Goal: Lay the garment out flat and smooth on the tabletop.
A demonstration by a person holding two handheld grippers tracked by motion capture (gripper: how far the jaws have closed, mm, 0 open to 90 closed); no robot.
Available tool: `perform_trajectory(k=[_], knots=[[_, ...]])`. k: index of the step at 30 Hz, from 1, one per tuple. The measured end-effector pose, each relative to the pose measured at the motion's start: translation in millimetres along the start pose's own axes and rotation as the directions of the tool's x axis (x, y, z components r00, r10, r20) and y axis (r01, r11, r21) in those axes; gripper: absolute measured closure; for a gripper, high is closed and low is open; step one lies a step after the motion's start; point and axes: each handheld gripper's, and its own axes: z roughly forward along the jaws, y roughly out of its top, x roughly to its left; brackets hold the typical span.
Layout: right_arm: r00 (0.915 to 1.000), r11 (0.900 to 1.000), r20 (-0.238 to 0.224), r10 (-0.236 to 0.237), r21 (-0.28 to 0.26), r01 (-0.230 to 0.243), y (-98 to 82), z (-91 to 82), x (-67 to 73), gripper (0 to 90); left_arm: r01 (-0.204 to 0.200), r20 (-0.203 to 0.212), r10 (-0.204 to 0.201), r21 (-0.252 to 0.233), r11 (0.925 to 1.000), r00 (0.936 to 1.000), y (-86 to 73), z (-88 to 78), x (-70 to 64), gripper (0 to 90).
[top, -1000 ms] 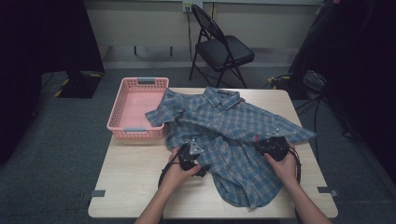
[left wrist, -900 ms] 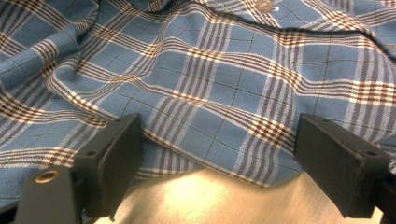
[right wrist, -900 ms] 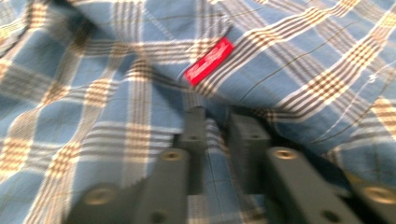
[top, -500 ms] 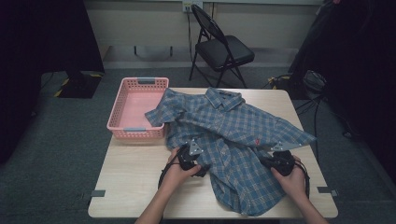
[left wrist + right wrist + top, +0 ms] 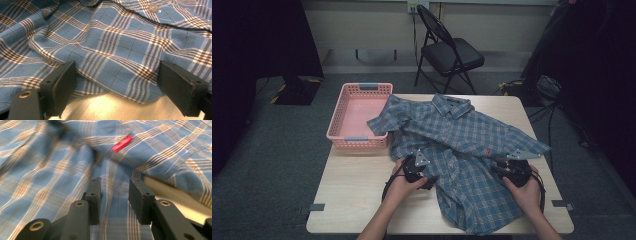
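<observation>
Both forearms reach in from the near edge in the high view, each hand wrapped around a gripper held low and pointing forward. The left gripper [image 5: 117,82] stands with its jaws spread wide. The right gripper [image 5: 115,195] has just been opening, its jaws now parted by a narrow gap.

Shirt [image 5: 462,150] spread on table [image 5: 357,195] — basket [image 5: 357,117] at its left, sleeve overlapping basket's rim. Chair [image 5: 449,50] behind table. Left gripper [image 5: 419,167] at shirt's left edge — right gripper [image 5: 507,167] on its right part.
</observation>
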Motion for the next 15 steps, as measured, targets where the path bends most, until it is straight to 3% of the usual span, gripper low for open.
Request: perform_trajectory(k=[3,5,7,8,11,15], knots=[[0.9994,1.000,0.028,0.022,0.013,-0.022,3.0,15.3,-6.0,60.7,-0.001,0.000,0.001,0.000,1.0000,1.0000,0.0,0.0,0.0,15.3],[0.9993,0.999,0.015,0.034,0.017,-0.034,3.1,22.1,-7.8,61.3,0.002,0.000,-0.002,-0.001,1.0000,1.0000,-0.2,0.0,-0.4,15.3],[0.9997,1.000,0.022,0.012,0.017,-0.012,3.2,23.4,-6.6,69.3,0.000,-0.001,0.000,-0.002,1.0000,1.0000,-0.2,-0.1,-0.6,15.4],[0.9999,1.000,-0.006,0.009,0.027,-0.009,3.3,23.1,-6.1,76.9,-0.001,-0.002,0.001,-0.001,1.0000,1.0000,-0.2,-0.3,-0.6,15.4],[0.9989,0.999,-0.048,0.001,0.050,0.002,3.4,20.2,-5.2,88.8,0.000,-0.002,0.000,-0.001,1.0000,1.0000,-0.3,-0.4,-0.8,15.4],[0.9974,0.998,-0.071,0.005,0.068,0.000,0.1,14.1,-6.9,89.9,-0.002,0.000,0.002,-0.004,1.0000,1.0000,-0.8,-1.1,-0.7,15.5]])
